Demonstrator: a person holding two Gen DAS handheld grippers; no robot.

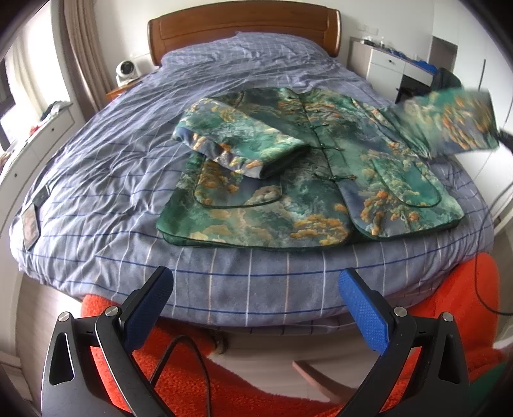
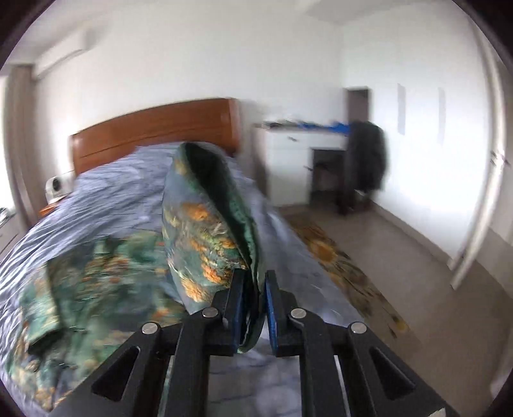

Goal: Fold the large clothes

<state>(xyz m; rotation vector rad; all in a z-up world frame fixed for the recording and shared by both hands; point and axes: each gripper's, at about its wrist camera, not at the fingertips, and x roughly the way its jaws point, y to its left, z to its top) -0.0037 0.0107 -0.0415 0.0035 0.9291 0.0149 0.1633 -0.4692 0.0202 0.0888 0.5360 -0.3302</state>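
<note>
A green patterned jacket [image 1: 307, 179] with orange trees lies front up on the bed [image 1: 105, 166]. Its left sleeve [image 1: 237, 144] is folded across the chest. Its right sleeve [image 1: 449, 122] is lifted off the bed at the far right, blurred. My left gripper [image 1: 253, 288] is open and empty, held back from the foot of the bed. My right gripper [image 2: 255, 282] is shut on the cuff of the right sleeve [image 2: 205, 224] and holds it in the air above the jacket body [image 2: 93, 282].
A wooden headboard [image 1: 243, 29] stands at the far end. A white desk [image 1: 384, 64] and a dark chair [image 2: 365, 160] stand to the right. An orange fleece [image 1: 179, 378] and a cable [image 1: 179, 353] lie below my left gripper. A rug [image 2: 340, 266] lies on the floor right of the bed.
</note>
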